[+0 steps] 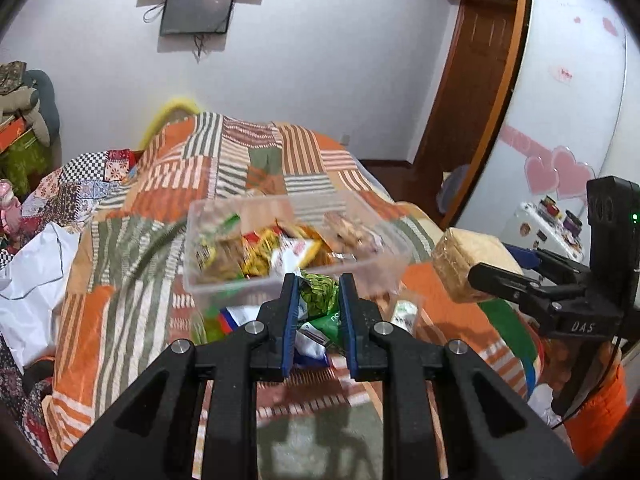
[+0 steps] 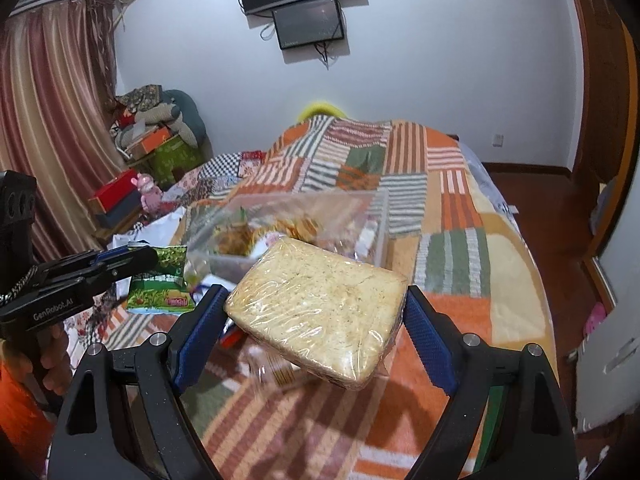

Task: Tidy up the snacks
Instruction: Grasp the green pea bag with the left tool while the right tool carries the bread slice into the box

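Fingers of the right gripper (image 2: pixel 316 308) clamp a pale noodle block (image 2: pixel 316 306) in clear film, lifted over the striped quilt (image 2: pixel 452 216), while the left gripper (image 1: pixel 318 300) pinches a green snack packet (image 2: pixel 160 280) just beside it. Beyond both, a clear plastic bin (image 1: pixel 224 280) of mixed wrapped snacks sits on the quilt, loose packets (image 1: pixel 320 332) heaped against its near wall, a white bag (image 1: pixel 36 280) off to the left

Left tongs (image 1: pixel 319 280): black frame, blue-padded fingers (image 1: pixel 289 312) drawn close together, pinching the green snack packet (image 1: pixel 318 294) between them, held aloft.

Right tongs (image 2: pixel 316 300): fingers (image 2: pixel 200 320) spread wide, clamped on either side of the plastic-wrapped pale noodle block (image 2: pixel 316 308), block tilted, raised in the air. Both tongs side by side, near each other.
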Demonstrator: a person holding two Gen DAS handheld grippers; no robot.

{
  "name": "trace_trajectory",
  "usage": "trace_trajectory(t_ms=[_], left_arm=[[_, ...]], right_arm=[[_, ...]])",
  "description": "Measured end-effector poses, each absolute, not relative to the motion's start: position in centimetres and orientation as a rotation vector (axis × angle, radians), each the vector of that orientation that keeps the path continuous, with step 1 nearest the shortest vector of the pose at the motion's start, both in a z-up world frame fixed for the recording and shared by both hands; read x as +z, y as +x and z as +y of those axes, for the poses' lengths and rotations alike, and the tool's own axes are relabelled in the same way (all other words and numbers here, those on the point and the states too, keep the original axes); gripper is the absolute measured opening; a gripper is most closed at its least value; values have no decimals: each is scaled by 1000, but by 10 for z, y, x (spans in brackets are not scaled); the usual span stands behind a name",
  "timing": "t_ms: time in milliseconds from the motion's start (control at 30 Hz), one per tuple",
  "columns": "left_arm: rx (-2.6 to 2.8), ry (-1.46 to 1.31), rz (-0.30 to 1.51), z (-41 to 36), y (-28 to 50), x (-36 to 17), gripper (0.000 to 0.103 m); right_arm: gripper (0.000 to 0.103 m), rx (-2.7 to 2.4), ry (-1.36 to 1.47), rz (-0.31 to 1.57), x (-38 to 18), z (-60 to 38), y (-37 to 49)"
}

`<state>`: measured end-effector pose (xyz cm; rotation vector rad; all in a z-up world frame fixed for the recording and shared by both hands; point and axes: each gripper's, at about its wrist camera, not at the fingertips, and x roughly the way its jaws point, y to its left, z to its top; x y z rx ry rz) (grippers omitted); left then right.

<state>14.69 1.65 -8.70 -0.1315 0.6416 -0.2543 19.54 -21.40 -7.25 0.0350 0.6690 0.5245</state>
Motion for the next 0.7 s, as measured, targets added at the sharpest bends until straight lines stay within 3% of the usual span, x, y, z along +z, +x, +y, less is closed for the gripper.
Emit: trace_trajectory(t_ms=[700], left_arm=[[-184,-143,648,40,249,-91,20]], right_arm=[[85,537,38,660,-66,-178,274]])
